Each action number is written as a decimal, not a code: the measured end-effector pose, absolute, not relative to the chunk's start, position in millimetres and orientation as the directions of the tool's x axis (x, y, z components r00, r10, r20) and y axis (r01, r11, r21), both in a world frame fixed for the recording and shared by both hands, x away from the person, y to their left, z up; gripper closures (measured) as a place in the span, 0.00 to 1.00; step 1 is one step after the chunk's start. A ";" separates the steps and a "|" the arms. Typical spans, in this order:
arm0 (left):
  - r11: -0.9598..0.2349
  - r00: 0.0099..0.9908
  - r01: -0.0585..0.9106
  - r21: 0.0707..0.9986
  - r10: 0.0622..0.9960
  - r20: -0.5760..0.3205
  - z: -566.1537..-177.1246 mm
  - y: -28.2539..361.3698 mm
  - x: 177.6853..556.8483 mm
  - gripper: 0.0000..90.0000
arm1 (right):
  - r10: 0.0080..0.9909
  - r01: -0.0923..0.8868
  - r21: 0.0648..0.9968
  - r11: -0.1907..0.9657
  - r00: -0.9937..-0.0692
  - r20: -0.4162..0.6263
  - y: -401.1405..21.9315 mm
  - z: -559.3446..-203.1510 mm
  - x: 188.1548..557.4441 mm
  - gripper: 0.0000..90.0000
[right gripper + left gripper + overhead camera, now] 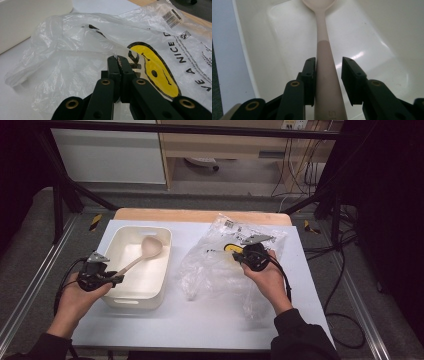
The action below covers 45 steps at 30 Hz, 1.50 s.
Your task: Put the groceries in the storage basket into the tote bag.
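A beige plastic spoon [324,50] lying in the white plastic bin [150,287] is straddled by the part-spread left gripper [328,72], while the clear crinkled plastic bag [75,50] on the table is pinched by the right gripper [121,65].

Glossy white plastic tub [150,290], matt beige spoon [145,251], thin crinkled clear plastic bag [215,270].

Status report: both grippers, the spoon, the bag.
Left gripper open astride beige plastic spoon in white tub. Right gripper shut on clear plastic bag. No obstruction seen.
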State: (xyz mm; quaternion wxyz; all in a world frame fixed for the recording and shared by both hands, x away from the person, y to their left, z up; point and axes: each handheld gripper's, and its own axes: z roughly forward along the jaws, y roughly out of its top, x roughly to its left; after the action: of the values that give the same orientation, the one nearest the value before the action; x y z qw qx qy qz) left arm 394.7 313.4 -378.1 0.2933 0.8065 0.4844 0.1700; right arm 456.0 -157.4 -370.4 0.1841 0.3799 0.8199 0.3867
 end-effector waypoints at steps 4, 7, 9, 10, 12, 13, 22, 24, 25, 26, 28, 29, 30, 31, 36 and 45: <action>-0.355 0.470 0.691 0.629 0.883 -0.017 -378.2 314.4 396.1 0.75 | 0.765 0.478 0.775 0.413 -0.645 -0.010 -157.5 -370.9 456.3 1.00; -0.352 0.466 0.701 0.620 0.885 -0.024 -378.7 314.7 397.8 0.76 | 0.765 0.478 0.776 0.412 -0.644 -0.009 -157.1 -370.9 456.1 1.00; -0.354 0.468 0.709 0.610 0.883 -0.032 -378.6 315.0 398.9 0.76 | 0.766 0.479 0.777 0.410 -0.643 -0.007 -156.6 -371.0 455.8 1.00; -0.352 0.467 0.711 0.608 0.884 -0.035 -378.6 315.1 399.2 0.76 | 0.766 0.479 0.776 0.410 -0.643 -0.008 -156.3 -371.2 455.9 1.00; -0.353 0.468 0.714 0.604 0.883 -0.036 -378.7 315.2 400.0 0.76 | 0.765 0.478 0.777 0.410 -0.644 -0.008 -155.7 -371.1 455.8 1.00; -0.356 0.470 0.715 0.602 0.882 -0.036 -378.9 315.0 400.5 0.76 | 0.765 0.478 0.777 0.410 -0.644 -0.007 -155.2 -370.9 455.6 1.00; -0.361 0.472 0.728 0.583 0.880 -0.044 -378.6 314.7 402.4 0.77 | 0.761 0.477 0.777 0.410 -0.648 -0.004 -152.7 -371.5 455.3 1.00; -0.367 0.475 0.725 0.583 0.879 -0.037 -378.6 314.3 402.3 0.77 | 0.760 0.476 0.777 0.412 -0.650 -0.005 -152.9 -371.0 455.2 1.00; -0.368 0.476 0.724 0.584 0.879 -0.036 -378.6 314.2 402.3 0.77 | 0.760 0.476 0.778 0.411 -0.650 -0.004 -152.9 -370.8 455.1 1.00; -0.370 0.476 0.723 0.584 0.879 -0.033 -378.6 313.9 402.2 0.77 | 0.760 0.475 0.778 0.411 -0.650 -0.005 -152.9 -370.8 455.2 1.00; -0.376 0.478 0.721 0.582 0.878 -0.026 -378.3 313.4 401.8 0.77 | 0.760 0.477 0.777 0.411 -0.649 -0.003 -152.7 -370.7 455.1 1.00; -0.375 0.478 0.720 0.584 0.878 -0.024 -378.3 313.4 401.5 0.77 | 0.760 0.477 0.776 0.412 -0.650 -0.004 -152.7 -370.7 455.1 1.00; -0.375 0.477 0.718 0.587 0.879 -0.022 -378.4 313.2 401.3 0.77 | 0.760 0.477 0.776 0.412 -0.650 -0.005 -152.7 -370.8 455.1 1.00; -0.376 0.477 0.713 0.591 0.878 -0.017 -378.3 312.8 400.9 0.77 | 0.760 0.477 0.776 0.413 -0.650 -0.005 -152.7 -370.7 455.2 1.00; -0.387 0.477 0.700 0.600 0.879 0.010 -378.1 310.6 398.4 0.78 | 0.762 0.478 0.776 0.411 -0.648 -0.004 -154.0 -369.8 455.2 1.00; -0.397 0.479 0.676 0.620 0.877 0.039 -377.6 308.7 394.4 0.78 | 0.762 0.474 0.778 0.413 -0.648 -0.009 -156.1 -368.6 455.4 1.00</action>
State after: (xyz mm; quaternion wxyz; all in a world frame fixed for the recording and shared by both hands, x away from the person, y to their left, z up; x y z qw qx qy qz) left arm 394.4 308.7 -377.6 0.2732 0.8154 0.4762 0.1835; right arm 455.4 -156.1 -368.6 0.1847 0.3768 0.8200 0.3893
